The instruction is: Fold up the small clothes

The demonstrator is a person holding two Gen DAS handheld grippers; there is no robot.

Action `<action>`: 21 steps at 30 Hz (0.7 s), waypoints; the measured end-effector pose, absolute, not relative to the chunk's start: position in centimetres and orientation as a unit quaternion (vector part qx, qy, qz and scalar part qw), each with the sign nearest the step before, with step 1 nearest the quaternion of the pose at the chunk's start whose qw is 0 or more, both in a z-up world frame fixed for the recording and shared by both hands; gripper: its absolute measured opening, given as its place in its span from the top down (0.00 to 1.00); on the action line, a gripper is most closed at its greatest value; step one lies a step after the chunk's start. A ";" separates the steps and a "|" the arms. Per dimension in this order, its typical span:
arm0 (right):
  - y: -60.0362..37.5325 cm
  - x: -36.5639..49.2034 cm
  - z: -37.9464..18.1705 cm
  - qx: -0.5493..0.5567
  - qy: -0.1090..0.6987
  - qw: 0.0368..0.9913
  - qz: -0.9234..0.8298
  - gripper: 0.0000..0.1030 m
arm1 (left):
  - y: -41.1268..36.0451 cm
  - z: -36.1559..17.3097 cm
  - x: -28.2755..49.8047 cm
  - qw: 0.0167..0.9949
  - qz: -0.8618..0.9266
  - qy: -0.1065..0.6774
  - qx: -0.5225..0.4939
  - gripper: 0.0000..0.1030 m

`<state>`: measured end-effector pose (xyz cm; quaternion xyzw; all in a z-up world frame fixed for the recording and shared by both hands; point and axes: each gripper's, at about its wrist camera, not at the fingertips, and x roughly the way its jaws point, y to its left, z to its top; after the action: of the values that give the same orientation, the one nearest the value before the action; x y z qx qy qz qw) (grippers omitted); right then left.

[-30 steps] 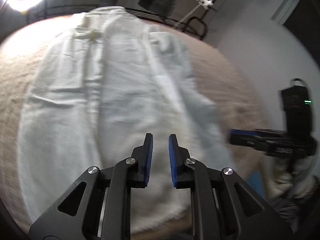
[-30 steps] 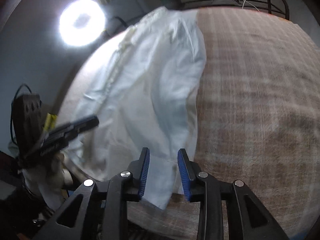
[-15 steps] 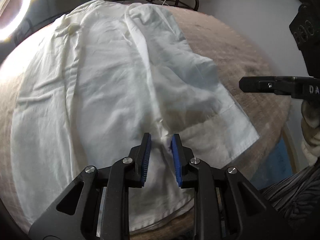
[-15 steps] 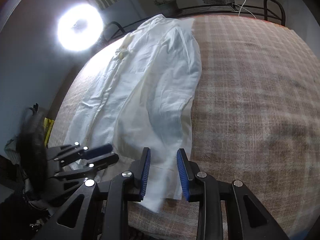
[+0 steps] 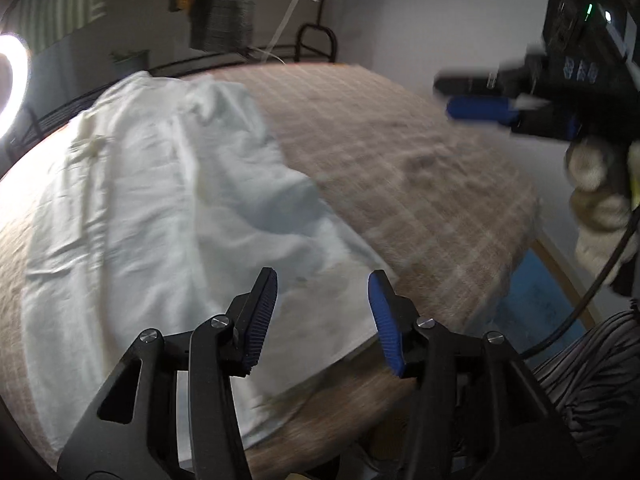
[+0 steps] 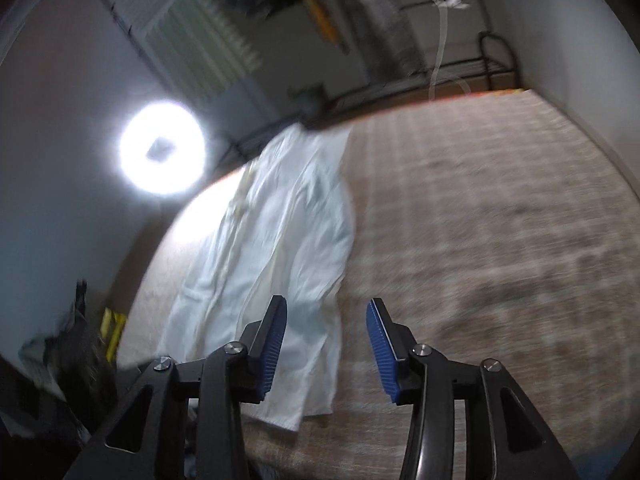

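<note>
Opening both claws, I hold the left gripper [image 5: 322, 306] and right gripper [image 6: 326, 336] over the long white cotton garment [image 5: 160, 208], grasping nothing; it lies flat on the brown checked mattress [image 5: 400, 152]. Next, I judge, comes pinching the near hem for folding.

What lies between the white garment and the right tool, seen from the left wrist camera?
Only bare checked bed cover separates the white garment from the right tool, whose jaws are opening, empty.

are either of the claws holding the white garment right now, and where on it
Nothing is held. Both the left claw and right claw are opening, empty, above the white garment lying on the bed.
</note>
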<state>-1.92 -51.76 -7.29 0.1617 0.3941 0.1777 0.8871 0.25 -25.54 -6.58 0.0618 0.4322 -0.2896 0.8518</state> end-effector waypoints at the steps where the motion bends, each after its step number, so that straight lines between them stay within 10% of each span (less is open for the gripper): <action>1: -52.5 -2.2 -7.1 0.171 0.388 0.889 0.172 0.56 | -26.8 -7.1 0.4 0.843 -0.296 0.443 0.071 0.53; 14: -59.7 -3.7 -7.5 0.275 0.353 0.883 0.138 0.55 | -32.1 -10.5 1.0 0.827 -0.291 0.464 0.128 0.49; 17: -59.1 -3.2 -7.9 0.271 0.363 0.879 0.147 0.55 | -31.1 -10.5 1.6 0.833 -0.287 0.458 0.117 0.84; 21: -57.4 -1.8 -8.1 0.248 0.374 0.880 0.157 0.55 | -28.5 -9.5 3.0 0.822 -0.310 0.477 0.038 0.96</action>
<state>-1.77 -57.41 -8.09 0.2477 0.3742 0.1568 0.8798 2.96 -28.50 -9.48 0.0382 0.4769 -0.3100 0.8216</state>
